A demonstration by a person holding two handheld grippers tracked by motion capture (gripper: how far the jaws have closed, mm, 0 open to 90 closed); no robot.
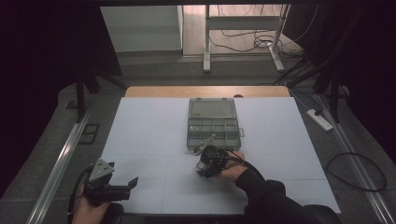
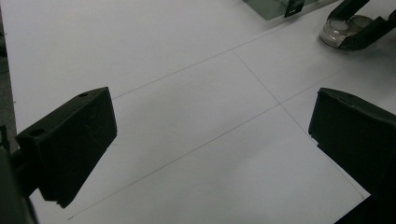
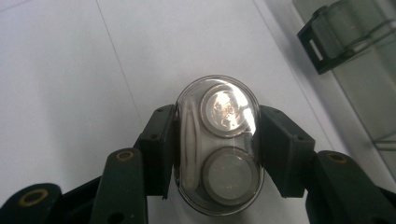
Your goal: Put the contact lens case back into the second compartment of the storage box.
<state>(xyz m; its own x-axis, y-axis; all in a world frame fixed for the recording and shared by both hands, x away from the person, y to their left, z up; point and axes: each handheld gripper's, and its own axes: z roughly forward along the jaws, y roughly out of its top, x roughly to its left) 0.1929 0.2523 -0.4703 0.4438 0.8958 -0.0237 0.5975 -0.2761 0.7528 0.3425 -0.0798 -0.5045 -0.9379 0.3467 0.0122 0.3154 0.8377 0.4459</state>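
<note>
A clear oval capsule [image 3: 218, 144] holding two round silvery discs rests on the white table sheet [image 1: 149, 130]. My right gripper [image 3: 215, 156] is shut on it, one black pad pressing on each long side. In the high view this gripper [image 1: 205, 169] is just in front of a grey plastic compartment box [image 1: 214, 122] whose lid stands open. My left gripper [image 1: 130, 184] is at the table's near left corner. Its jaws stand wide apart over bare sheet [image 2: 212, 135] with nothing between them. Farther off, the left gripper view also shows the capsule [image 2: 338, 30].
The box's black latch [image 3: 322, 44] is just to the right of the capsule in the right gripper view. A power strip [image 1: 320, 119] and cables lie on the floor to the right. A metal desk frame [image 1: 243, 42] stands beyond the table's far edge.
</note>
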